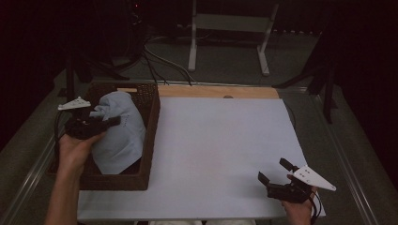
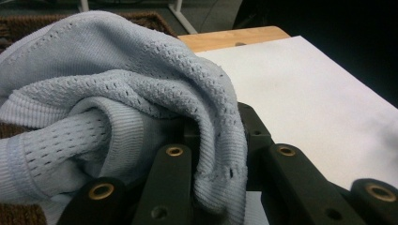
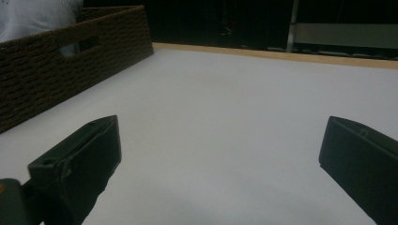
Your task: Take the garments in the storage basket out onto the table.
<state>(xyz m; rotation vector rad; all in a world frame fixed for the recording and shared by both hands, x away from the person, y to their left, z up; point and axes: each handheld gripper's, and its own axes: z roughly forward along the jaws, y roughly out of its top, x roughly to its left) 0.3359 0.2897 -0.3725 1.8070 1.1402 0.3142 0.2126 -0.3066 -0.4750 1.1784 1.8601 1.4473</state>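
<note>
We are gripping a fold of the pale blue garment (image 2: 141, 93) in the left gripper's (image 1: 101, 123) closed jaws, inside the wicker basket (image 1: 151, 126). The white table (image 1: 225, 150) is lying just beside the basket, where our right gripper (image 1: 277, 173) is waiting, jaws open and empty.

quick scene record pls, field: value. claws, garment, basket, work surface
left claw: shut on a fold of the pale blue knit garment, over the basket
right claw: open, nothing between the jaws, near the front right part of the white board
garment: bunched in the basket, partly raised at the gripped fold
basket: dark brown wicker, at the board's left edge
white board: bare, on a wooden tabletop that shows along its far edge
</note>
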